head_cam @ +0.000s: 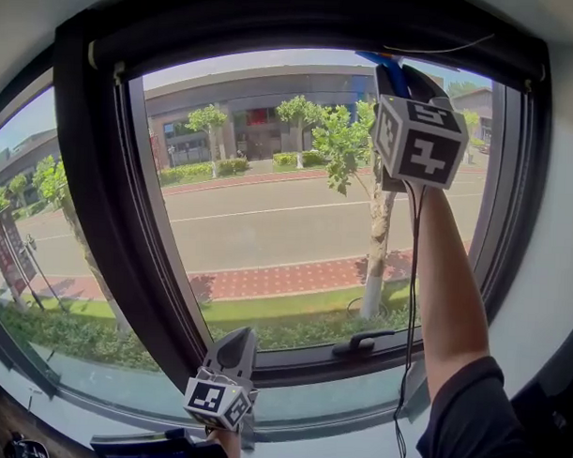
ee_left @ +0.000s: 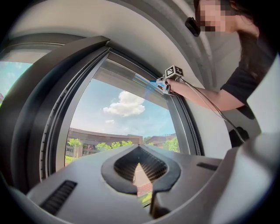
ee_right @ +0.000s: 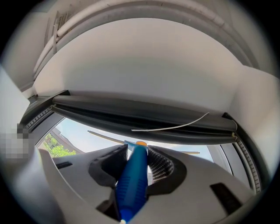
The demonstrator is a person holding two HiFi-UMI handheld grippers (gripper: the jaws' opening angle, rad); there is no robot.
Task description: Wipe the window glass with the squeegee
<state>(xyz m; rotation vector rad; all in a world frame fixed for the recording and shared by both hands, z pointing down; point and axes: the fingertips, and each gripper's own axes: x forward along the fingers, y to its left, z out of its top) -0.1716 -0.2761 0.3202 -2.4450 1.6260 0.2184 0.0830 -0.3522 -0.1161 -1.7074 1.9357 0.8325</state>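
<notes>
The window glass (head_cam: 287, 223) sits in a dark frame (head_cam: 99, 217). High at its top right, my right gripper (head_cam: 409, 87) is shut on the blue squeegee handle (head_cam: 393, 79). In the right gripper view the handle (ee_right: 133, 175) runs up between the jaws of the right gripper (ee_right: 137, 152), and the thin blade (ee_right: 105, 136) lies along the top edge of the glass. The left gripper view shows the squeegee (ee_left: 151, 83) under the upper frame. My left gripper (head_cam: 236, 342) hangs low by the sill, shut with nothing in it (ee_left: 139, 151).
A dark window handle (head_cam: 362, 343) sticks out from the lower frame. A thin white cord (ee_right: 175, 127) hangs along the top frame. A second pane (head_cam: 32, 261) lies to the left. The person's raised arm (head_cam: 448, 295) crosses the right side of the glass.
</notes>
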